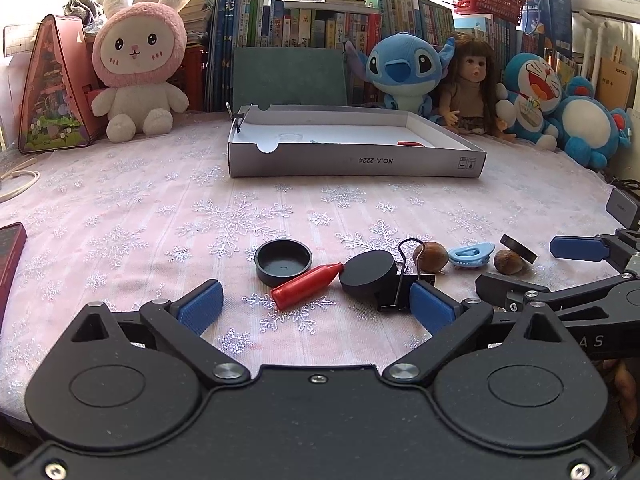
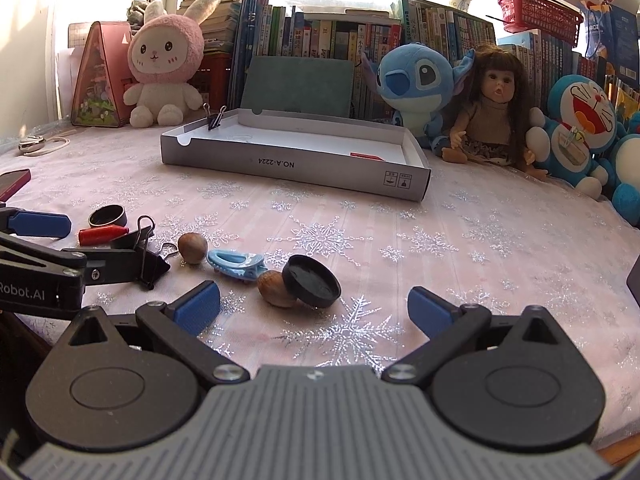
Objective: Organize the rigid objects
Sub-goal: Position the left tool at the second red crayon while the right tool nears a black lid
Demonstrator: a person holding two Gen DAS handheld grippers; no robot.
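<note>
Hovering low over the counter, left claw spread wide, nothing pressed between the blue pads. Just ahead of it, lying on the snowflake cloth: red bullet-shaped piece, tip resting against black cap turned hollow side up. Touching the red piece's right side, a black disc, with a black binder clip just beside the right pad. Farther right in a loose row: brown nut, blue hair clip, second nut with another black cap leaning tilted against it.

Right claw likewise gaping wide and empty, set low over the cloth near the second nut and its leaning cap, both closer to the left pad than the right.

Well beyond the scattered pieces, grey shallow box, open on top, holding something small and red near its right end, with a binder clip clamped on its far left corner. Behind the box, lined against a wall of books: pink rabbit plush, blue plush, doll.
</note>
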